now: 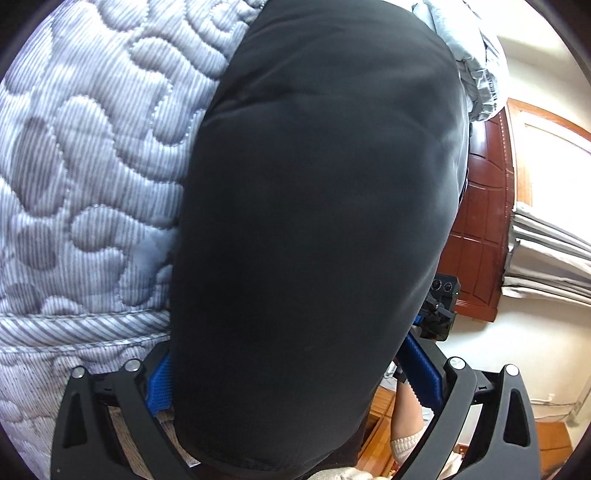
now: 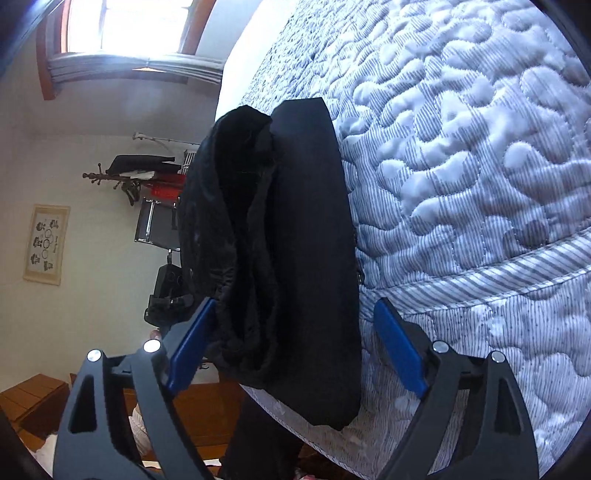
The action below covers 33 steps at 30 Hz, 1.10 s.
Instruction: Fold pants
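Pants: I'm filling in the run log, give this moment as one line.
pants: bundled, black, on bed edge | left claw: open around pants | right claw: open around pants

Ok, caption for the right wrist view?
Open right tool straddling folded black pants at the quilted mattress edge.

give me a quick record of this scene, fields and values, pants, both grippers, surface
pants: black pants, folded into a thick bundle, lying at the edge of the bed
surface: quilted striped bedcover
left gripper: left gripper open, blue pads on either side of the pants
right gripper: right gripper open, fingers straddling the bundle
background: window, wooden door
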Available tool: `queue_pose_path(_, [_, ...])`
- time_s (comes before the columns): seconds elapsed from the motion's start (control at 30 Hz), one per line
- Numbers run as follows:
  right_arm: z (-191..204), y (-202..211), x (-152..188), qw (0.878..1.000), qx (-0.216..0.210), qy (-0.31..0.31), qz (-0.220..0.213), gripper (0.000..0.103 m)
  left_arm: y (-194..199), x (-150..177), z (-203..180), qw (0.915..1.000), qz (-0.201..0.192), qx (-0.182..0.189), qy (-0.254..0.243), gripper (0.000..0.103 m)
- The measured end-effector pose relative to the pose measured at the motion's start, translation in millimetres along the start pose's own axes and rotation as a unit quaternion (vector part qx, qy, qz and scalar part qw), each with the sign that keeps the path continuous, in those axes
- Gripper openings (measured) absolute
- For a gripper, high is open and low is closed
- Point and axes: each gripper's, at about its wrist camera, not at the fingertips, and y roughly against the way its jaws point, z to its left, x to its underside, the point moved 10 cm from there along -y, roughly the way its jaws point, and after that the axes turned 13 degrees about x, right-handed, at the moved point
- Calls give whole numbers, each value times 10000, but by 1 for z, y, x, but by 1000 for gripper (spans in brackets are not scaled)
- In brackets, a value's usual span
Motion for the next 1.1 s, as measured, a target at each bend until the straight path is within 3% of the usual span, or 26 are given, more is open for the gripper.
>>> queue_pose_path(0.17, [0, -2, 0, 9999, -122, -6, 45, 87, -5, 2, -7, 9991, 32, -358, -221, 99])
queue_pose_path(0.4, [3, 0, 0, 9995, -165, 222, 161, 88, -11, 2, -5, 9990, 2, -436, -93, 99])
queue_pose_path(0.6, [8, -13, -1, 9991, -38, 328, 251, 91, -24, 2, -16, 9995, 164, -274, 41, 99])
queue_pose_path(0.73, [5, -16, -1, 9992, -69, 267, 304, 91, -30, 0, -7, 9992, 144, -207, 301, 99])
queue_pose_path(0.87, [5, -16, -1, 9993, -76, 244, 289, 91, -34, 1, -10, 9993, 90, -243, 263, 99])
queue_pose_path(1.1, [5, -12, 1, 9994, 91, 322, 119, 68, -37, 5, -15, 9997, -59, -242, 84, 98])
